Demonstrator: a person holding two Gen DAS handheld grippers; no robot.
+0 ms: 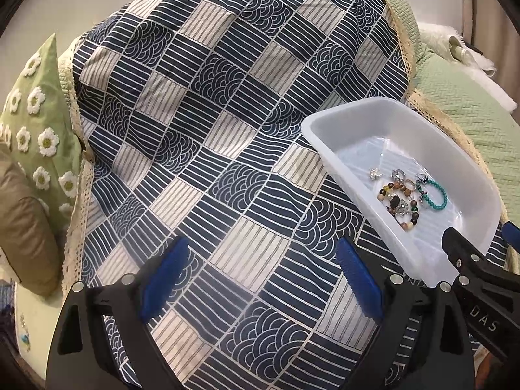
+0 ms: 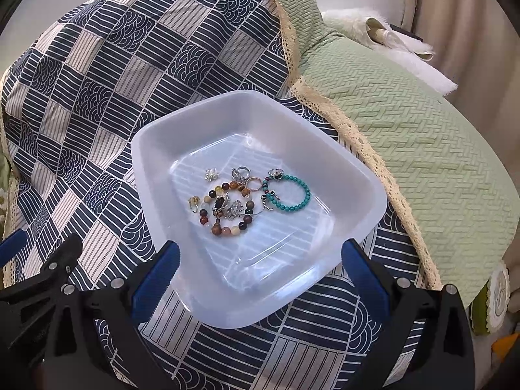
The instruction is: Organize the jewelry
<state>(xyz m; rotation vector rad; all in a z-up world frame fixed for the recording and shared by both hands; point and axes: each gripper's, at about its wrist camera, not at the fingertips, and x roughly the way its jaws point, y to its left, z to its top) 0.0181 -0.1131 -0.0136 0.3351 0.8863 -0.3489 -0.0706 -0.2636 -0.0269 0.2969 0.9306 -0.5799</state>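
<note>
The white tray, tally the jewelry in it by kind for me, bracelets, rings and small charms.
In the white tray, as far as the right wrist view shows:
Beaded bracelets: 2, a turquoise bracelet and a brown mixed-bead bracelet
Plain rings: 1, the rose-gold ring
Small silver or gold ornate pieces: about 6, tangled, so the count is uncertain
Total: about 9

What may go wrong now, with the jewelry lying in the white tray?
The translucent white plastic tray rests on soft patterned cloth, so pressing it may tip it. The turquoise bead bracelet touches the brown mixed-bead bracelet and rings; lifting one may drag others. The open right gripper straddles the tray's near corner.
</note>
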